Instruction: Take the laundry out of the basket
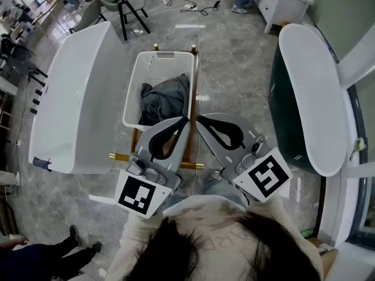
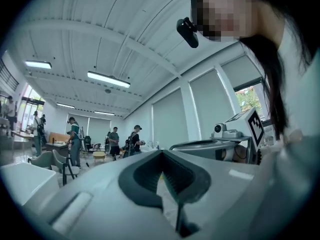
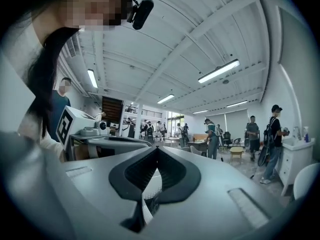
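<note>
A white plastic laundry basket (image 1: 157, 60) stands on a wooden rack in the head view. Dark grey laundry (image 1: 166, 101) lies crumpled in its near half. My left gripper (image 1: 187, 122) hovers over the basket's near right corner, shut with nothing in it. Beside it, just right of the basket, my right gripper (image 1: 198, 120) is also shut and empty. Both gripper views look up at the ceiling and the room. There, the left gripper (image 2: 161, 152) and right gripper (image 3: 157, 148) have their jaws meeting at the tip. Neither gripper view shows the basket.
A long white tub (image 1: 76, 98) lies to the left of the basket and a dark green, white-rimmed tub (image 1: 304, 98) to the right. The rack's wooden rails (image 1: 193, 165) stick out below the basket. Chairs and cables are on the marble floor beyond, with several people farther off.
</note>
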The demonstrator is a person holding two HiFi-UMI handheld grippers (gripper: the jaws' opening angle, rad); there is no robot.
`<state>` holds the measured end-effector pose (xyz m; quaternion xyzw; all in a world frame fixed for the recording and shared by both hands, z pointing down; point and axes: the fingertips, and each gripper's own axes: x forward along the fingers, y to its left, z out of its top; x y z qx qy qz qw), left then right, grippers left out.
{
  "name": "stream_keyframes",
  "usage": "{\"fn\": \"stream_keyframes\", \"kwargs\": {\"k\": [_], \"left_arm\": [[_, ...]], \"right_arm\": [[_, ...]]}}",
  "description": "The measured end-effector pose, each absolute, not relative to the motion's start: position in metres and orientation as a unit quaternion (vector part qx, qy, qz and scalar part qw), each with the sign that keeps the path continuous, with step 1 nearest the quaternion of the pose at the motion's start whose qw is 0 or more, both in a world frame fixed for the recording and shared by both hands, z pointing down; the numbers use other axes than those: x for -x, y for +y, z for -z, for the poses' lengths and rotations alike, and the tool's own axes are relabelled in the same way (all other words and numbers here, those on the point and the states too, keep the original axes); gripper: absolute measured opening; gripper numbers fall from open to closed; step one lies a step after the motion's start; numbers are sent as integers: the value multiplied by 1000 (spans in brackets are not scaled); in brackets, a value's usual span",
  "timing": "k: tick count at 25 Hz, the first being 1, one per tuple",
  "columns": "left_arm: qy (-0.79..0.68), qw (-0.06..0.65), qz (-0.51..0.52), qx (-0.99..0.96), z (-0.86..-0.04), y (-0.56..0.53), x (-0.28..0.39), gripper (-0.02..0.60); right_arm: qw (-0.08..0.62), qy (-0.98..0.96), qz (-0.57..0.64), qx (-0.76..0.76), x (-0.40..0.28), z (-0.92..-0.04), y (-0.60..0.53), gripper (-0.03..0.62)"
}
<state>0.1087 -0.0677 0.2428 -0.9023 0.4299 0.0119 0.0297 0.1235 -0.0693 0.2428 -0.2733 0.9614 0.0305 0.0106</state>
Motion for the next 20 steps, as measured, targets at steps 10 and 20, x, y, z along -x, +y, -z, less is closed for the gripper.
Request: {"fn": "stream_keyframes", "kwargs": {"k": [10,20], "left_arm": [[492,19,8,871,-255,-90,-99,0],[476,13,17,879,-263,-127,-1,1]], "right_arm": [[1,980,-12,197,-109,-257,-99,23],[-62,977,-30,202,-17,-269,-157,25]]}}
